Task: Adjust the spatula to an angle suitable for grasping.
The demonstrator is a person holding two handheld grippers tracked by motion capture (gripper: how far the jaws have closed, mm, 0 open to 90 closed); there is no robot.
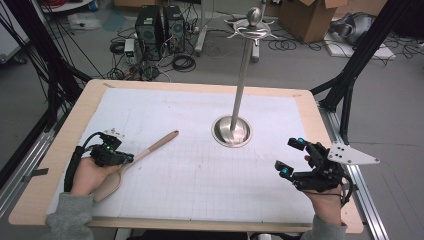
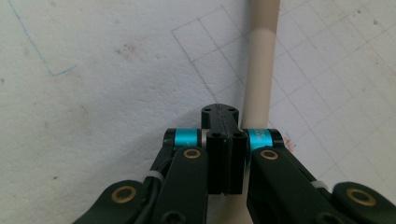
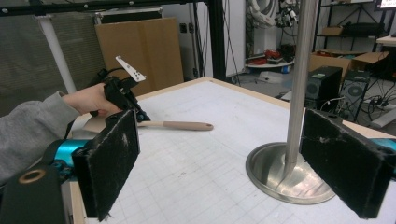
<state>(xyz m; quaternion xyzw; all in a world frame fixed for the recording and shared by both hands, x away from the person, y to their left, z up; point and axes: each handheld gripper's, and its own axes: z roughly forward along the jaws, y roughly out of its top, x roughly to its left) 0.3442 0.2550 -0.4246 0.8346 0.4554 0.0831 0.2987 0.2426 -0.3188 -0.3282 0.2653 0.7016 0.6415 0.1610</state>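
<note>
A light wooden spoon (image 1: 150,148) lies on the white gridded mat at the left, bowl toward the front edge and handle pointing back and right. My left gripper (image 1: 127,158) sits low over the spoon's neck. In the left gripper view its jaws (image 2: 219,116) are pressed together, and the spoon handle (image 2: 261,70) runs alongside them on the right, outside the jaws. My right gripper (image 1: 289,155) is held near the table's right front, open wide with nothing between its pads (image 3: 112,158). The right gripper view also takes in the spoon (image 3: 180,125) and the left gripper (image 3: 126,100).
A metal stand (image 1: 231,131) with a round base and a tall thin pole (image 3: 299,70) rises from the middle of the mat, topped by hooks and a knob (image 1: 254,17). The wooden table edge (image 1: 327,150) runs close to my right hand. Boxes, computers and cables lie on the floor beyond.
</note>
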